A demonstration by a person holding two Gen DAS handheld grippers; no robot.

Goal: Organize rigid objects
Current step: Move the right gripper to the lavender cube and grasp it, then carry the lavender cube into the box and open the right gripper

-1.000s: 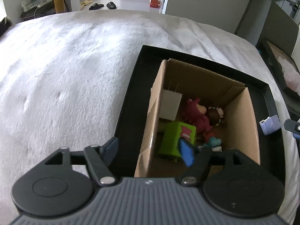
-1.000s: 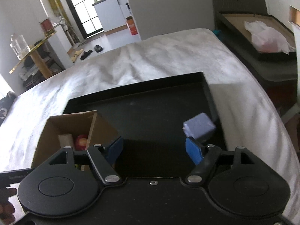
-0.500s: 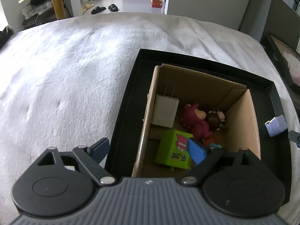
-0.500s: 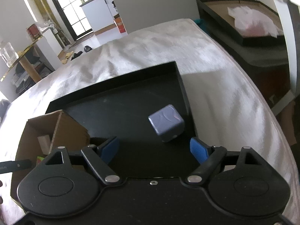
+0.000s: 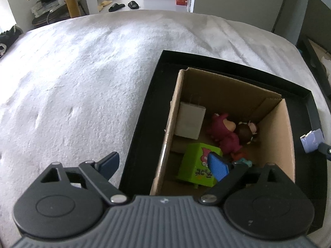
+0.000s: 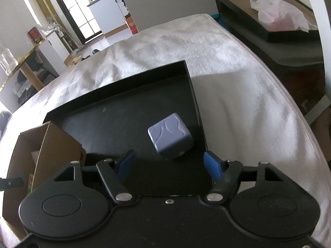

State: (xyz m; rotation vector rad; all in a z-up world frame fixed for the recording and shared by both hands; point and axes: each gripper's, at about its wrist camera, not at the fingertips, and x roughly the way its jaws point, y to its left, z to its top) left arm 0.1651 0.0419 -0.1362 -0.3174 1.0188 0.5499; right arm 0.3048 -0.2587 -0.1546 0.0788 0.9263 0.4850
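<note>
Tray (image 6: pixel 192 86): 1 cardboard box (image 5: pixel 287 124), 1 lilac cube (image 6: pixel 169 137) | hand-held grippers: left (image 5: pixel 163 163), right (image 6: pixel 169 164), both agape, empty

The bed cover (image 5: pixel 82 78) is white, napped cloth, matt and slightly rough. On it, the black tray (image 6: pixel 124 111) has a smooth floor with a dull sheen. The cardboard box (image 5: pixel 287 128) at its 9 o'clock side is plain brown corrugated paper, matt. Inside lie a glossy green plastic block (image 5: pixel 198 163) and smooth maroon figurine (image 5: pixel 225 134). The lavender cube (image 6: pixel 170 137) looks like satin plastic. Each tool (image 6: pixel 169 165) is matt black plastic with blue pads (image 6: pixel 211 165) and bright metal rivets (image 6: pixel 123 196).
</note>
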